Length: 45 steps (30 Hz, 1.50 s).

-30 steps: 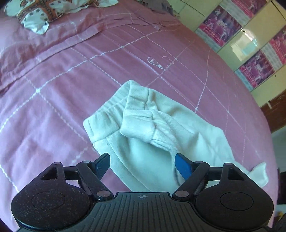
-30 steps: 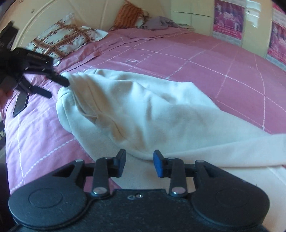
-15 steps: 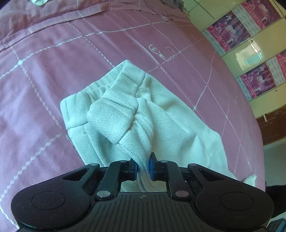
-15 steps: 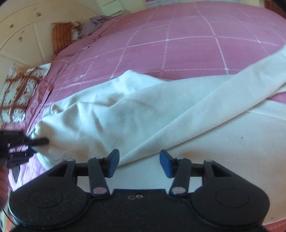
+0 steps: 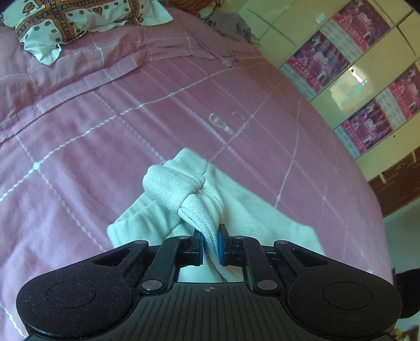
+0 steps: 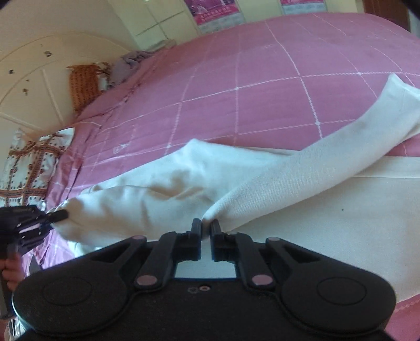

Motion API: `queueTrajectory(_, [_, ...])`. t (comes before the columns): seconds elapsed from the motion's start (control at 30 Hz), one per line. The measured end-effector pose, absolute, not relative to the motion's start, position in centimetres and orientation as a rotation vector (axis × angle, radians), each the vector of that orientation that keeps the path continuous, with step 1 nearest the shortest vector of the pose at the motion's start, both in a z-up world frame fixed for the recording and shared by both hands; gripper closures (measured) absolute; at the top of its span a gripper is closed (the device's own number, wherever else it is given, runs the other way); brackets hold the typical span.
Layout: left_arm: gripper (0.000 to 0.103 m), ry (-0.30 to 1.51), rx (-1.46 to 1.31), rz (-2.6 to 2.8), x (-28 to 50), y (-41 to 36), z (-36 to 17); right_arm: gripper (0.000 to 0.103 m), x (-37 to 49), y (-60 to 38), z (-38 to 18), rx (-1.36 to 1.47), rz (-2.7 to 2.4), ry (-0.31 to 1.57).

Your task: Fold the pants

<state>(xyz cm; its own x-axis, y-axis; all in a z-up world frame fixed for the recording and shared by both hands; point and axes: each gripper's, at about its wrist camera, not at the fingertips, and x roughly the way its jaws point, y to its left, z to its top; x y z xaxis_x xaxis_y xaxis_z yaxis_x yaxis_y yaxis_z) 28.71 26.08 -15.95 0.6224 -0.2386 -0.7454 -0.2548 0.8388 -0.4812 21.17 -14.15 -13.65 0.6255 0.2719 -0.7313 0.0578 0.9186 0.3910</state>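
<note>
Cream-white pants (image 5: 246, 209) lie on a pink bedspread (image 5: 105, 118). In the left wrist view my left gripper (image 5: 210, 245) is shut on a bunched fold at the waistband end, which rises from its blue pads. In the right wrist view the pants (image 6: 302, 183) stretch across the bed, one leg reaching to the upper right. My right gripper (image 6: 206, 230) is shut on a pinched ridge of the cloth near the middle. The left gripper (image 6: 56, 216) also shows at the far left of that view, clamped on the waistband end.
A patterned pillow (image 5: 68, 23) and a grey garment (image 5: 228, 23) lie at the head of the bed. An orange cushion (image 6: 84, 84) leans against the cream headboard (image 6: 31, 78). Cupboard doors with purple posters (image 5: 341, 52) stand beyond the bed. A hand (image 6: 10, 272) holds the left gripper.
Both grippers went from open to shut on the pants. The left one closed on the waistband fold and drew it up; the right one rolled, then pinched a ridge of cloth.
</note>
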Motion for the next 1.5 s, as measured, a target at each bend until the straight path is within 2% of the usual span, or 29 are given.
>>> queueTrajectory(0.1, [0.092,1.02,-0.587,0.075,27.8,26.1,-21.0,0.096,20.6,-12.6,-17.0,0.315,0.124,0.962])
queueTrajectory(0.2, [0.092,0.99,-0.607,0.089,27.0,25.8,-21.6,0.095,21.0,-11.8,-20.6,0.27,0.086,1.036])
queueTrajectory(0.3, [0.092,0.991,-0.6,0.11,26.3,25.1,-20.0,0.083,20.7,-11.4,-19.8,0.267,0.111,1.026])
queueTrajectory(0.37, [0.092,0.959,-0.526,0.09,25.2,23.8,-18.4,0.08,20.2,-12.2,-18.6,0.293,0.132,1.015])
queueTrajectory(0.5, [0.088,0.933,-0.422,0.012,23.5,20.0,-16.7,0.063,19.6,-16.1,-16.6,0.341,0.068,0.982])
queueTrajectory(0.67, [0.088,0.966,-0.366,-0.065,23.5,14.5,-17.3,0.061,21.0,-19.9,-16.0,0.389,-0.032,0.988])
queueTrajectory(0.8, [0.088,0.991,-0.304,-0.05,23.7,11.8,-18.8,0.053,23.5,-20.6,-15.9,0.406,-0.072,1.005])
queueTrajectory(1.07, [0.088,0.98,-0.333,-0.058,22.7,12.0,-19.9,0.053,29.1,-20.1,-18.3,0.302,-0.289,1.16])
queueTrajectory(1.1, [0.088,0.979,-0.342,-0.061,22.6,12.1,-19.9,0.055,29.1,-20.3,-18.7,0.311,-0.292,1.181])
queueTrajectory(1.17, [0.088,0.972,-0.335,-0.072,22.7,12.1,-20.1,0.065,28.6,-21.0,-18.9,0.343,-0.295,1.177])
queueTrajectory(1.2, [0.088,0.969,-0.329,-0.077,22.6,12.0,-20.2,0.096,28.2,-21.4,-18.8,0.363,-0.293,1.171])
queueTrajectory(1.23, [0.088,0.965,-0.324,-0.081,22.5,12.0,-20.2,0.1,27.7,-21.8,-18.6,0.385,-0.281,1.167])
queueTrajectory(1.33, [0.088,0.957,-0.323,-0.088,22.4,12.0,-20.2,0.099,26.2,-22.3,-17.3,0.388,-0.247,1.132])
queueTrajectory(1.37, [0.088,0.956,-0.328,-0.089,22.5,12.2,-20.3,0.095,26.0,-22.3,-17.0,0.388,-0.243,1.122])
queueTrajectory(1.4, [0.088,0.955,-0.333,-0.089,22.5,12.2,-20.3,0.084,26.1,-22.3,-16.7,0.395,-0.243,1.11])
queueTrajectory(1.47, [0.088,0.954,-0.349,-0.086,22.4,12.4,-20.4,0.09,26.9,-22.1,-16.3,0.368,-0.26,1.092])
queueTrajectory(1.5, [0.088,0.954,-0.353,-0.084,22.4,12.3,-20.3,0.084,27.6,-22.0,-16.1,0.348,-0.279,1.095])
